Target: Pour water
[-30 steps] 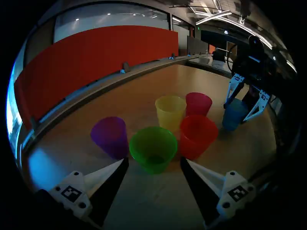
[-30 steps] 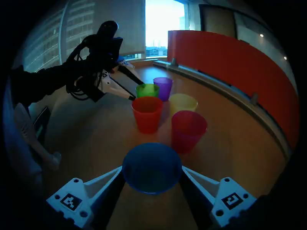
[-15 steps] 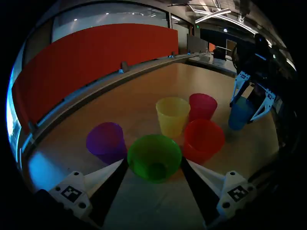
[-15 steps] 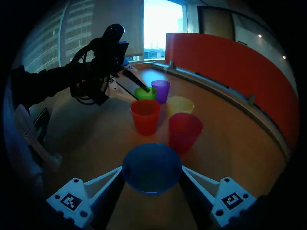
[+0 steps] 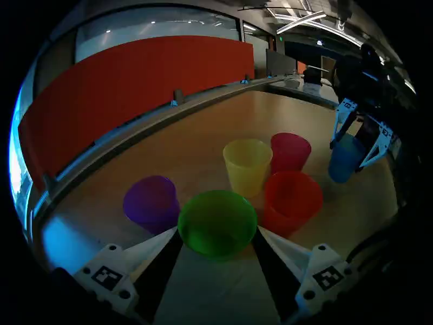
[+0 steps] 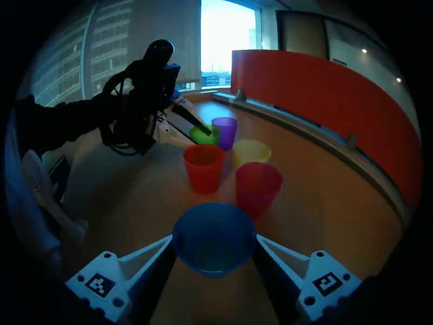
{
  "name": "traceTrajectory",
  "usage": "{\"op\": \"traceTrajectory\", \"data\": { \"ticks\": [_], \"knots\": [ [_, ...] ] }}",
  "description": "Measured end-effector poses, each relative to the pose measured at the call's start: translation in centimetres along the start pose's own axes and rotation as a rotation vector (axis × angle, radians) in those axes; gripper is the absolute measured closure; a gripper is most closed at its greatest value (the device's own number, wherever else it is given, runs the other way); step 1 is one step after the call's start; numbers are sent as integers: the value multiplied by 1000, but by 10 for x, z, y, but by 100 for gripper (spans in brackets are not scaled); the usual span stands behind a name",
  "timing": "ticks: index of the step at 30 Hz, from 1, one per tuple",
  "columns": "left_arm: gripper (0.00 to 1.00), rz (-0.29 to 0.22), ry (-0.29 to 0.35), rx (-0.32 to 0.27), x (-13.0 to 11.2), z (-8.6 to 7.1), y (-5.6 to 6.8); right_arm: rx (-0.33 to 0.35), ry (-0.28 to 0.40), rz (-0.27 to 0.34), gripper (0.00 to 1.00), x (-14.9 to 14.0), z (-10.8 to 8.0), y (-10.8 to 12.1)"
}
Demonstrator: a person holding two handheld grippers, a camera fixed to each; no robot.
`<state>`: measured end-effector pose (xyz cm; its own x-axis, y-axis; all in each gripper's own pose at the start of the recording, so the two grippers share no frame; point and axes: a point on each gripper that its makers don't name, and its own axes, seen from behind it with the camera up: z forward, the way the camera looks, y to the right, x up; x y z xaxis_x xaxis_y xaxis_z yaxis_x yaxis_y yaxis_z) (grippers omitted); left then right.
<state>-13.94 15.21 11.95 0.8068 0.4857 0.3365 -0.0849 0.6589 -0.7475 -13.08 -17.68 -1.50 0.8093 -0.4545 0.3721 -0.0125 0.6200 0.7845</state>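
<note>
Tabletop point(image 5: 216, 124); green cup point(image 5: 217, 222), blue cup point(image 6: 214, 241), mouths upward

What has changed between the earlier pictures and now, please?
The left gripper moved forward: the green cup, ahead of its tips before, now sits between its jaws; whether they press it is unclear. The right gripper kept the blue cup and drew back slightly. The purple cup, yellow cup, pink cup and red cup stayed put.

Office: red partition point(image 5: 135, 81), long wooden desk point(image 5: 227, 116)
</note>
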Motion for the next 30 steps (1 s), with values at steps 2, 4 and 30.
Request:
{"op": "traceTrajectory", "data": {
  "ticks": [2, 4, 30],
  "knots": [
    [14, -11, 21, 2, 7, -4, 0, -3, 6, 3, 9, 2, -1, 1],
    [14, -28, 41, 4, 14, -9, -1, -6, 12, 5, 9, 5, -2, 1],
    [14, -90, 295, 95, 110, -112, -14, -52, 137, 30, 10, 78, -36, -6]
  ]
}}
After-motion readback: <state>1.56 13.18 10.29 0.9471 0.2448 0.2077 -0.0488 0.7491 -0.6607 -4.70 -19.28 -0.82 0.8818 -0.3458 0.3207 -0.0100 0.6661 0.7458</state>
